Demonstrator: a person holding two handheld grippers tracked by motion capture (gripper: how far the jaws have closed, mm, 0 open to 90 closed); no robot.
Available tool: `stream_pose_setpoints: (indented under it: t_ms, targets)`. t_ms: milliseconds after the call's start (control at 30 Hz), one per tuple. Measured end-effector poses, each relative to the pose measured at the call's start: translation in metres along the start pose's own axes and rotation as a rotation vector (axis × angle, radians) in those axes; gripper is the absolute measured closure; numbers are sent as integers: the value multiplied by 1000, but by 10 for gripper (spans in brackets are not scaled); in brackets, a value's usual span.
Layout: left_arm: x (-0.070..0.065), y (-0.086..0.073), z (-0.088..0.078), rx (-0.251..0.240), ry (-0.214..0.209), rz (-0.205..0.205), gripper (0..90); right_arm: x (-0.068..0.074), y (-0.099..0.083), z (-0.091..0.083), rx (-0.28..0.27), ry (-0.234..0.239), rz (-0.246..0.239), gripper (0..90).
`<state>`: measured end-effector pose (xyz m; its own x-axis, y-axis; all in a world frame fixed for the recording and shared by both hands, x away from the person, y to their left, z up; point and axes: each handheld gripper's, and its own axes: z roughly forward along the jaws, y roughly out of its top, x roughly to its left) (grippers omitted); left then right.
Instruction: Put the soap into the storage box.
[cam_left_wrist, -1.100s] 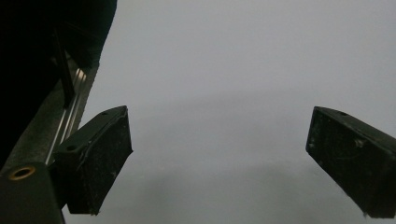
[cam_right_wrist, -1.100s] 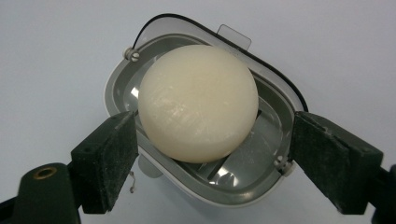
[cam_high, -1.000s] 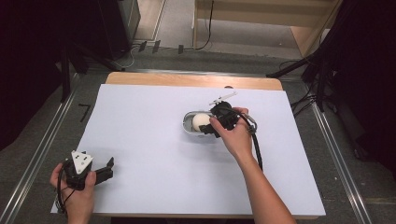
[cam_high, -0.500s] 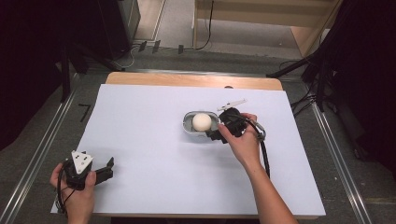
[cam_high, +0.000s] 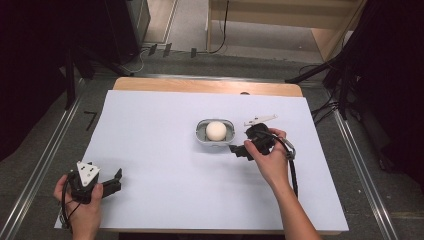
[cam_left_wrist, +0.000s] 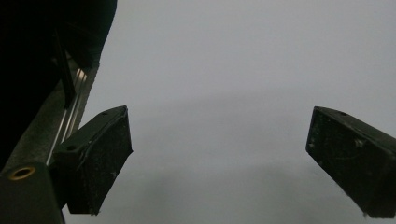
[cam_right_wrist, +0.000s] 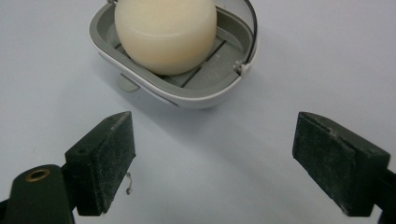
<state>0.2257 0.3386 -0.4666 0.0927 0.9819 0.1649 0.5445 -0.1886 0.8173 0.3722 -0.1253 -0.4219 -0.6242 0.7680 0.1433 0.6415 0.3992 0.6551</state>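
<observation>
A round cream soap (cam_high: 216, 130) lies in a small grey dish (cam_high: 200, 134) near the middle of the white table sheet. In the right gripper view the soap (cam_right_wrist: 166, 32) sits on the slatted floor of the dish (cam_right_wrist: 205, 95), just beyond the jaws. My right gripper (cam_high: 239, 150) is beside the dish's right end, low over the sheet. Its jaws have just been opening and stand open (cam_right_wrist: 215, 135), with nothing between them. My left gripper (cam_high: 118, 181) rests at the front left corner, open (cam_left_wrist: 219, 126) over bare sheet.
The white sheet (cam_high: 160, 200) covers most of the wooden table (cam_high: 200, 86). Metal rails (cam_high: 45, 160) run along both sides, and the left one shows in the left gripper view (cam_left_wrist: 70, 116). Cables lie on the floor behind the table.
My right gripper has drawn back from over the dish to its right and front side. The soap stays in the dish. The left hand has not moved.
</observation>
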Motion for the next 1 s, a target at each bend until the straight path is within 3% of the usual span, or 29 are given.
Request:
stream_pose_setpoints:
  t_ms: [1000]
  targets:
    - [-1, 0, 0, 8, 3, 9, 74, -32, -77, -32, -61, -46, 94, 139]
